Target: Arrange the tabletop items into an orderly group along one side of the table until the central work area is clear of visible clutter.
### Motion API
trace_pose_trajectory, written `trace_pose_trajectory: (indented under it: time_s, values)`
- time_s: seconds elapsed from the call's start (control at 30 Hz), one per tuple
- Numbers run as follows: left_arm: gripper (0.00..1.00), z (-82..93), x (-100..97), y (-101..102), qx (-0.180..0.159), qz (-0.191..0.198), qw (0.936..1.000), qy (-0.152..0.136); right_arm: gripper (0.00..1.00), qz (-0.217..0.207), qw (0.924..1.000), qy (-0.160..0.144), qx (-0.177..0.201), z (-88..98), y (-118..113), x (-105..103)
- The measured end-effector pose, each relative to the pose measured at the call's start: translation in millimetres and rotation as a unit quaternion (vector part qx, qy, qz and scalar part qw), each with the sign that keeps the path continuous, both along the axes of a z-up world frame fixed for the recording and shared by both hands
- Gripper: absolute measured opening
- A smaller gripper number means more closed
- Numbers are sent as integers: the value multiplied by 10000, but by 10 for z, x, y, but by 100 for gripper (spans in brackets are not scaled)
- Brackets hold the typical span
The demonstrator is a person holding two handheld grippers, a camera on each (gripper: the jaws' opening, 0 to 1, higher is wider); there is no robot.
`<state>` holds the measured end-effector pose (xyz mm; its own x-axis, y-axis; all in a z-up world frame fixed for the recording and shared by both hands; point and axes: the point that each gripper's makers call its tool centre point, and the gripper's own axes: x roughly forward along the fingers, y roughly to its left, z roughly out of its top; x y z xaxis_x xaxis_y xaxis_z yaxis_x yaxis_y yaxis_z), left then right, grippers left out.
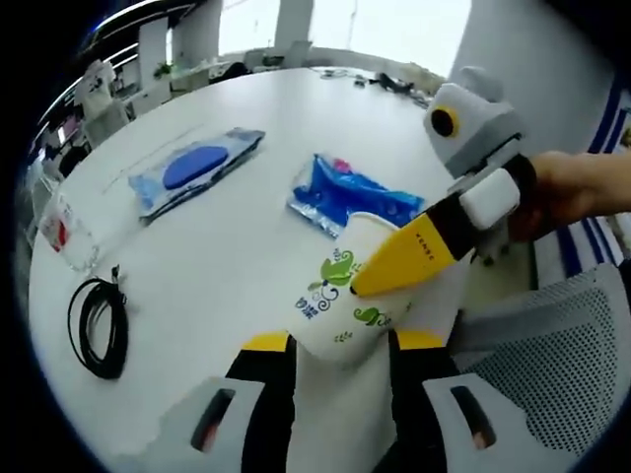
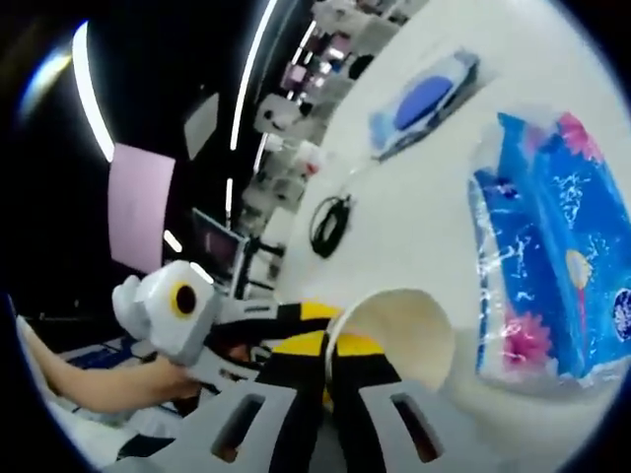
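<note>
It looks like an open office: a large white round table [image 1: 227, 246], a mesh office chair [image 1: 552, 365] at lower right, desks with monitors [image 2: 219, 241] behind.

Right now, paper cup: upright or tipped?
Tipped. The paper cup lies sideways between both grippers' jaws; its open mouth faces sideways, inside looks empty.

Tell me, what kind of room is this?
Probably an office or meeting room. A big round white table stands near a grey mesh office chair, with more cluttered desks behind and long ceiling strip lights overhead.
</note>
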<state>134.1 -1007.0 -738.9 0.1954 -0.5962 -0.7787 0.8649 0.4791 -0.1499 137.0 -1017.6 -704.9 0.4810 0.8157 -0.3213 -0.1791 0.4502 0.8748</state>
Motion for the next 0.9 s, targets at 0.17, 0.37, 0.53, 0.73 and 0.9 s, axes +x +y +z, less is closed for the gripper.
trace_pose_trajectory:
  time_s: [0.17, 0.37, 0.53, 0.73, 0.9]
  values:
    - [32, 21, -14, 28, 38, -23, 9999, -112, 0, 163, 9997, -50, -178, 28, 23, -10]
    - [33, 78, 27, 57, -109, 205, 9997, -105, 0, 596, 9950, -365, -710, 108, 88, 12]
    - [35, 109, 79, 94, -162, 353, 9991, -142, 0, 912, 9888, -549, -1044, 160, 164, 34]
    - [35, 143, 71, 134, -335, 499, 9980, -194, 0, 1262, 9815, -564, -1325, 187, 208, 37]
    - [35, 129, 64, 176, -461, 577, 9971, -202, 0, 1578, 9732, -543, -1582, 163, 258, 24]
